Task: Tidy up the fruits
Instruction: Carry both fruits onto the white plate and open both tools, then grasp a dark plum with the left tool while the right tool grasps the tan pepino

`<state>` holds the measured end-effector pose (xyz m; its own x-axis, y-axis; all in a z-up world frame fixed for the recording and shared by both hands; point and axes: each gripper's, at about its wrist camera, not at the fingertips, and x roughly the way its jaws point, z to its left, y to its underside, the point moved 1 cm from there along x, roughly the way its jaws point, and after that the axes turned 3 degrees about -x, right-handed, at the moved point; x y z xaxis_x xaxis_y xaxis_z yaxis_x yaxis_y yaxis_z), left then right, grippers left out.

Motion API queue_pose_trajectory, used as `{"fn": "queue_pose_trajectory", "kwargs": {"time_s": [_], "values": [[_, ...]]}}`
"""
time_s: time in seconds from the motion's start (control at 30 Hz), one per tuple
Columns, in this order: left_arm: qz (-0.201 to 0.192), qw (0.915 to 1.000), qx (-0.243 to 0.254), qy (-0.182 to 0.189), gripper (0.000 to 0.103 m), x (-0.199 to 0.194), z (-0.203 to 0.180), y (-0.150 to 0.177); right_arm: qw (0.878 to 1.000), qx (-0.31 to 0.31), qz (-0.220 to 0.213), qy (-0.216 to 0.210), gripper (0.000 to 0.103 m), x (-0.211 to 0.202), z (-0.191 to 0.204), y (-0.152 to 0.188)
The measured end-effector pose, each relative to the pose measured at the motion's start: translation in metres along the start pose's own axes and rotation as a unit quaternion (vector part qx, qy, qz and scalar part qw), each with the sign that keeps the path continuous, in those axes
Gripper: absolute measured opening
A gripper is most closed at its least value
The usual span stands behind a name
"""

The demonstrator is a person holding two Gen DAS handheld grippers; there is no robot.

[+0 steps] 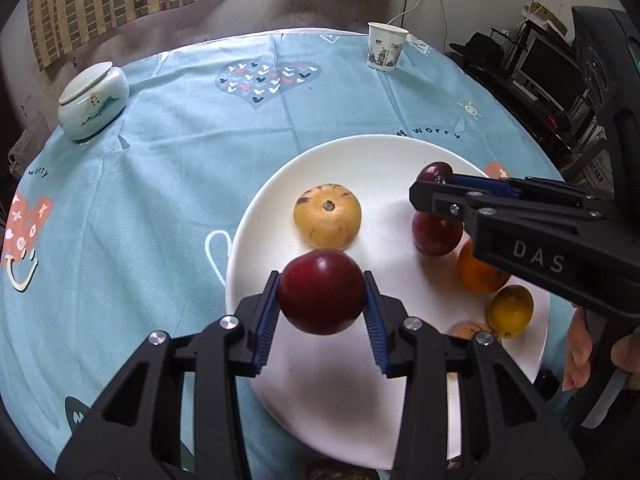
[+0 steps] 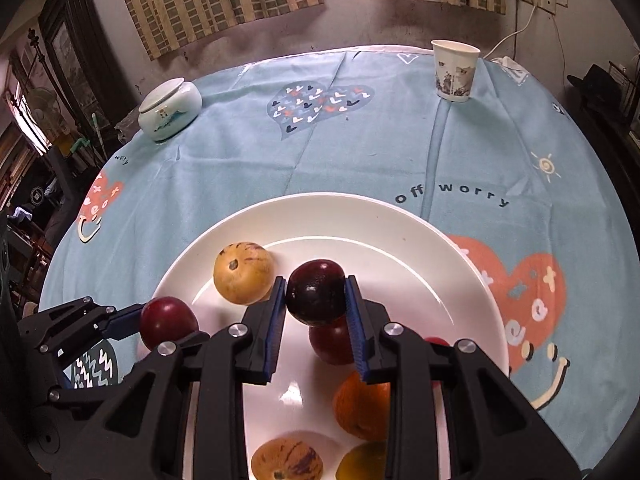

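I'm holding two plums over the plate (image 2: 400,232): left gripper (image 1: 322,300) pinching a red plum (image 1: 320,292), right gripper (image 2: 316,300) pinching a dark plum (image 2: 316,296) (smooth, slippery, bruisable), so gripping mid-belly w/ light squeeze.

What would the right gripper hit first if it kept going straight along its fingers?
Probably the second dark red round fruit lying on the white plate, right below the one the right gripper holds. Depth is uncertain.

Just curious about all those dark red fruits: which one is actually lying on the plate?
Only the red plum on the white plate, just below the right tool. That tool holds the darker plum; the left tool holds the other.
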<state>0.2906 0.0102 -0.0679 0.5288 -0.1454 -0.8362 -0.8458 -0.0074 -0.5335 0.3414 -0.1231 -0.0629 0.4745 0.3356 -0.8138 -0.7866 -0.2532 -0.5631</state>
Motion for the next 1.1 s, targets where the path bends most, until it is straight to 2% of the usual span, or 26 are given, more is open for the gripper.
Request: {"fn": "queue_pose_trajectory", "kwargs": {"time_s": [0.07, 0.1, 0.13, 0.17, 0.23, 0.33, 0.37, 0.43, 0.53, 0.6, 0.7, 0.93, 0.97, 1.07, 1.1], "values": [[0.0, 1.0, -0.002, 0.002, 0.042, -0.002, 0.0, 0.0, 1.0, 0.004, 0.005, 0.001, 0.033, 0.002, -0.001, -0.001], [-0.005, 1.0, -0.003, 0.002, 0.046, -0.006, 0.0, 0.0, 1.0, 0.009, 0.003, 0.002, 0.039, -0.001, -0.002, 0.0], [-0.012, 0.9999, -0.004, 0.003, 0.054, -0.011, -0.001, 0.0, 1.0, 0.012, 0.001, 0.003, 0.05, -0.003, -0.003, -0.001], [-0.02, 0.9998, -0.004, 0.001, 0.058, -0.015, -0.002, -0.001, 1.0, 0.014, -0.005, 0.008, 0.067, -0.009, -0.003, -0.001], [-0.037, 0.9993, -0.002, -0.002, 0.06, -0.031, -0.004, 0.0, 0.999, 0.012, -0.027, 0.017, 0.067, -0.025, -0.003, 0.001], [-0.057, 0.9984, 0.0, 0.0, 0.061, -0.058, -0.004, 0.009, 0.999, 0.005, -0.037, 0.017, 0.067, -0.052, 0.001, 0.009], [-0.064, 0.998, 0.0, 0.001, 0.064, -0.067, -0.004, 0.012, 0.999, 0.004, -0.04, 0.019, 0.067, -0.064, 0.002, 0.017], [-0.082, 0.9966, -0.004, 0.002, 0.076, -0.088, -0.005, 0.026, 0.999, 0.002, -0.041, 0.023, 0.068, -0.08, 0.005, 0.031], [-0.097, 0.9952, -0.007, 0.013, 0.081, -0.111, -0.008, 0.05, 0.999, -0.011, -0.039, 0.024, 0.076, -0.105, 0.014, 0.064], [-0.097, 0.9951, -0.008, 0.021, 0.081, -0.12, -0.01, 0.068, 0.998, -0.019, -0.045, 0.026, 0.077, -0.118, 0.02, 0.083], [-0.092, 0.9953, -0.013, 0.027, 0.09, -0.129, -0.013, 0.093, 0.998, -0.026, -0.051, 0.026, 0.077, -0.138, 0.026, 0.11], [-0.077, 0.996, -0.037, 0.027, 0.09, -0.135, -0.001, 0.137, 0.997, -0.022, -0.065, 0.042, 0.077, -0.168, 0.026, 0.144], [-0.075, 0.9961, -0.042, 0.021, 0.09, -0.135, 0.003, 0.142, 0.997, -0.017, -0.067, 0.042, 0.079, -0.17, 0.026, 0.149], [-0.072, 0.996, -0.053, 0.004, 0.09, -0.134, 0.012, 0.157, 0.997, -0.007, -0.07, 0.043, 0.092, -0.17, 0.025, 0.167], [-0.069, 0.9962, -0.053, -0.001, 0.09, -0.134, 0.013, 0.163, 0.997, -0.005, -0.07, 0.044, 0.093, -0.169, 0.026, 0.174]]}}
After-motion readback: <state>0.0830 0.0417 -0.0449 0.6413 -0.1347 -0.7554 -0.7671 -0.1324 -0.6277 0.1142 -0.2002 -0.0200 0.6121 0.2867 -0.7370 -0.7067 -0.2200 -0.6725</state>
